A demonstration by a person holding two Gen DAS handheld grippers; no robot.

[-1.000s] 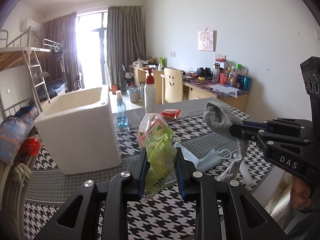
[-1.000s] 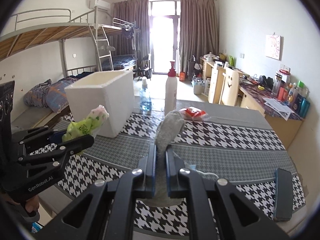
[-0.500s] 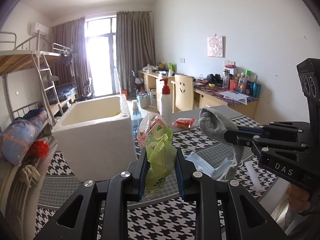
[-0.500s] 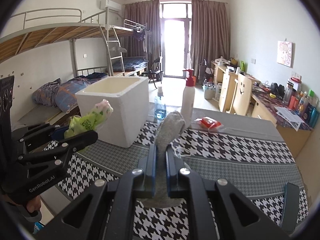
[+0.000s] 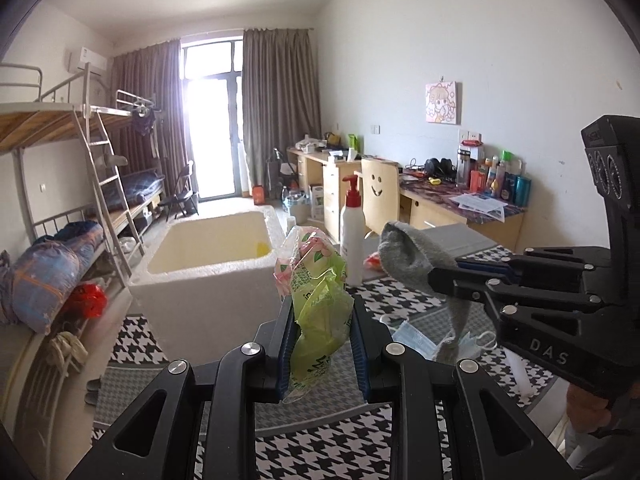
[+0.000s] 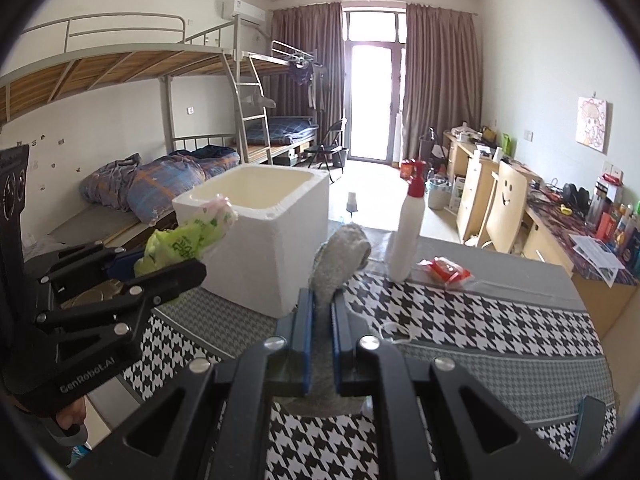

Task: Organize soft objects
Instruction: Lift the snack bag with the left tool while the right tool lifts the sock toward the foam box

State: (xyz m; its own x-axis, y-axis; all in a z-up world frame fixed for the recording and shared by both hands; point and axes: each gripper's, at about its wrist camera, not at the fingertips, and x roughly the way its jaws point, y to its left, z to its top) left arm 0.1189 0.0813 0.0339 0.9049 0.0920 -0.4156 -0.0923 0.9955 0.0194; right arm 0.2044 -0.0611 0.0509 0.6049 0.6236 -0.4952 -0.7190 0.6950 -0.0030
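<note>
My left gripper point(image 5: 322, 344) pinches a light, crinkly bag point(image 5: 316, 300) mid-body; my right gripper point(image 6: 320, 340) clamps a limp sock point(image 6: 340, 258), both aloft near the box point(image 6: 260, 240).

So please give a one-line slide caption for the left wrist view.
Left tool holds a green plastic bag, right tool a grey sock, before the white foam box.
</note>
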